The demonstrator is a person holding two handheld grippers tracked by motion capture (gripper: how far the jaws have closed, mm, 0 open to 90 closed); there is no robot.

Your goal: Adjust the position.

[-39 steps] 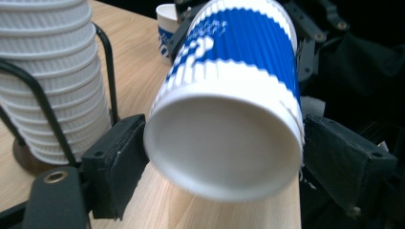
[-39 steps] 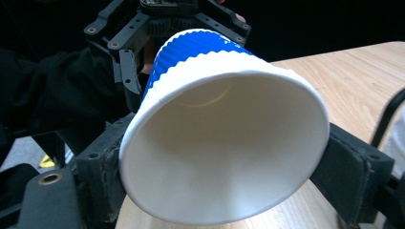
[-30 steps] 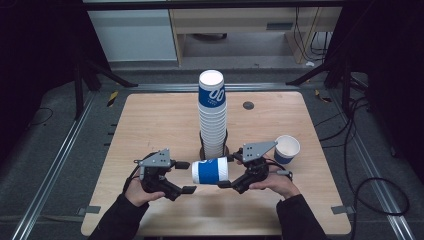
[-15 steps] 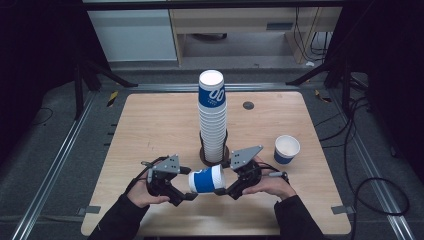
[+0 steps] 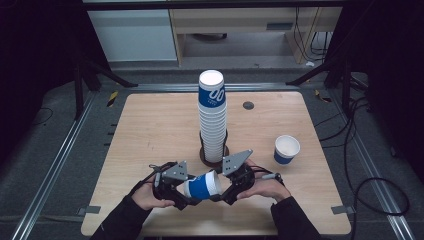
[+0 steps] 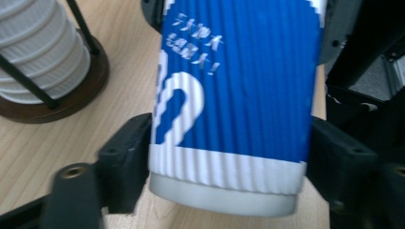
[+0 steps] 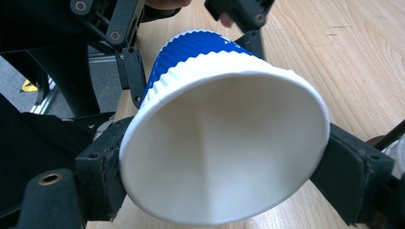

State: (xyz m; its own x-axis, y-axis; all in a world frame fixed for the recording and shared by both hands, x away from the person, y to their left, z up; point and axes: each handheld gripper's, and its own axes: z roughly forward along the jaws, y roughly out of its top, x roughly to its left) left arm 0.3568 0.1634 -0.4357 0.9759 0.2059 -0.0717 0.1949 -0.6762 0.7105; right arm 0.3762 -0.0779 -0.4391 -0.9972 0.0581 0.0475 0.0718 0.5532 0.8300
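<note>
A blue paper cup (image 5: 202, 185) is held on its side above the table's (image 5: 150, 130) near edge, in front of the cup stack (image 5: 212, 117). Its base end is pinched by the left gripper (image 5: 184, 192), whose jaws have just been closing on it, while its rim end is clamped between the right gripper's (image 5: 225, 189) pads.

- The held cup (image 6: 234, 95) is paper with a ribbed, corrugated blue sleeve, matt; the bare base rim is smooth white, and the inside (image 7: 224, 157) is plain smooth paper with a faint sheen.
- The desk (image 5: 150, 130) is pale wood with visible grain (looks like laminate or veneer), satin rather than glossy.
- Both the left gripper (image 6: 229, 191) and right gripper (image 7: 224, 186) look like matt black plastic, slightly rough, with small brass-looking inserts.
- The stack of cups (image 5: 212, 120) is the same ribbed paper, sitting on a dark wooden base (image 6: 71, 95) with thin black metal rods.
</note>
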